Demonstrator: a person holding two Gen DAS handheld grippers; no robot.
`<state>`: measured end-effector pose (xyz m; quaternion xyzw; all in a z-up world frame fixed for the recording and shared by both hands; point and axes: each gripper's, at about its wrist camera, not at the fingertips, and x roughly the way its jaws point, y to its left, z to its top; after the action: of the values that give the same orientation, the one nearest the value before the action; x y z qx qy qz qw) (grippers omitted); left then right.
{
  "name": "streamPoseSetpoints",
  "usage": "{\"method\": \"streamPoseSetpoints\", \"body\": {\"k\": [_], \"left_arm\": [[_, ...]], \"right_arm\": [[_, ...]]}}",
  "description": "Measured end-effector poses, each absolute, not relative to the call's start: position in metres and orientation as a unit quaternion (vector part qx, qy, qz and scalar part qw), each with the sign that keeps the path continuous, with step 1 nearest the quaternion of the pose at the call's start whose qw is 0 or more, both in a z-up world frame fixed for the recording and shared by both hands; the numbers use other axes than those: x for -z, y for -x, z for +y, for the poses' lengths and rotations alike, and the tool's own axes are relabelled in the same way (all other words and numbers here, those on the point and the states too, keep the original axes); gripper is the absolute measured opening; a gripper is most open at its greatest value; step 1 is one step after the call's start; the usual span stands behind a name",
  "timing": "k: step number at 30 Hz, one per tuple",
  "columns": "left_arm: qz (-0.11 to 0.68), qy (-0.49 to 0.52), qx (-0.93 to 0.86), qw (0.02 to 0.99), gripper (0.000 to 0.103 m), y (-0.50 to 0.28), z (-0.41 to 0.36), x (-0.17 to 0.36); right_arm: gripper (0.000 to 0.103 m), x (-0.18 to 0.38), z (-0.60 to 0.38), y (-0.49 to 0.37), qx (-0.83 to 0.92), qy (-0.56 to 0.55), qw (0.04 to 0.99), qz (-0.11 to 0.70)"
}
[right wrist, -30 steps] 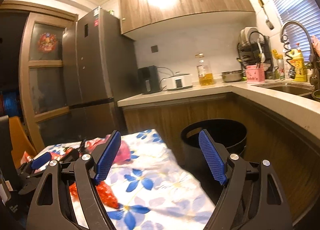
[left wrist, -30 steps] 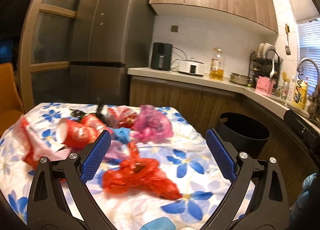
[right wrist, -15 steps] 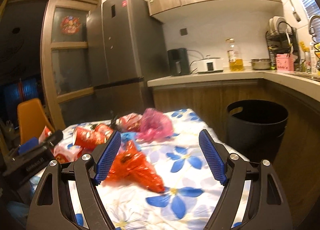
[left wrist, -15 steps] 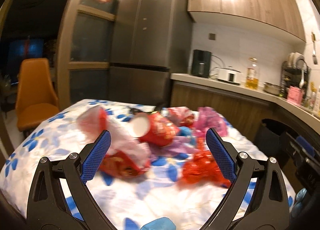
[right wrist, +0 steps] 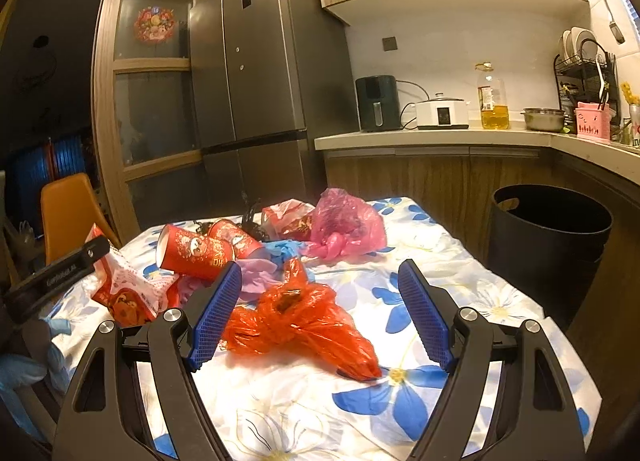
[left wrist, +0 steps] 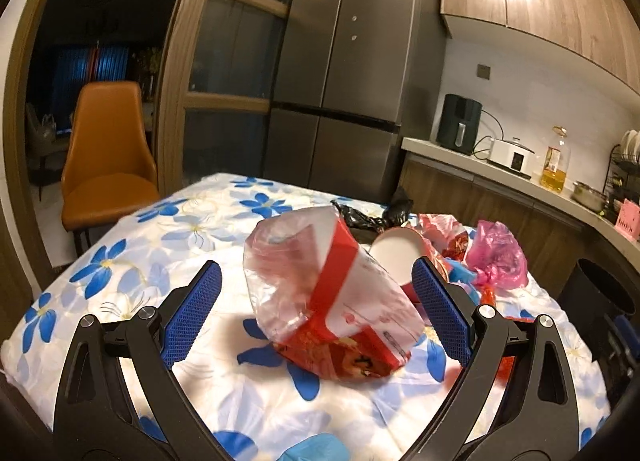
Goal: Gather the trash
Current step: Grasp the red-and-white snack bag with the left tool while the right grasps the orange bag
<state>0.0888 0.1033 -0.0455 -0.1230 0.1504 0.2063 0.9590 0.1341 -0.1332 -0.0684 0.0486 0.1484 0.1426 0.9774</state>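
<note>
No trash looks collected yet. Both tools are wide open, holding nothing: the left tool [left wrist: 316, 311] frames the red-and-white bag [left wrist: 332, 301], the right tool [right wrist: 320, 313] the orange bag [right wrist: 300, 317]. The bin [right wrist: 548, 233] stands at right.

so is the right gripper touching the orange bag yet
Cannot tell. In the right wrist view the open right gripper frames the orange bag, its left finger overlapping the bag's edge.
</note>
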Motion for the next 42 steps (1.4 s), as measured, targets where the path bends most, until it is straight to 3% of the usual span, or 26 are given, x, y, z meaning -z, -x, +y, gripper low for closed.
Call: {"method": "streamPoseSetpoints", "body": {"k": [6,13,22,29,31,38,39,42], "left_arm": [[0.193,0.155,-0.18,0.952,0.093,-0.108,0.119,0.061],[0.232,0.155,-0.136,0.95,0.065,-0.118,0.116,0.078],[0.252,0.131,-0.11,0.952,0.026,-0.116,0.102,0.09],[0.237,0.121,-0.096,0.959,0.015,-0.105,0.087,0.086],[0.234,0.117,-0.095,0.961,0.015,-0.102,0.083,0.085],[0.224,0.121,-0.086,0.963,0.014,-0.087,0.077,0.075],[0.223,0.12,-0.085,0.964,0.014,-0.085,0.076,0.074],[0.216,0.118,-0.08,0.966,0.014,-0.077,0.071,0.069]], "right_arm": [[0.078,0.078,-0.123,-0.155,-0.148,-0.047,0.975,0.161],[0.074,0.098,-0.115,-0.177,-0.152,-0.049,0.967,0.197],[0.059,0.124,-0.101,-0.191,-0.172,-0.044,0.954,0.242],[0.04,0.129,-0.094,-0.194,-0.191,-0.036,0.949,0.25],[0.031,0.129,-0.092,-0.193,-0.197,-0.035,0.947,0.25],[0.015,0.125,-0.089,-0.184,-0.207,-0.02,0.947,0.244],[0.009,0.123,-0.09,-0.181,-0.208,-0.02,0.947,0.243],[0.006,0.117,-0.094,-0.173,-0.208,-0.021,0.95,0.233]]}}
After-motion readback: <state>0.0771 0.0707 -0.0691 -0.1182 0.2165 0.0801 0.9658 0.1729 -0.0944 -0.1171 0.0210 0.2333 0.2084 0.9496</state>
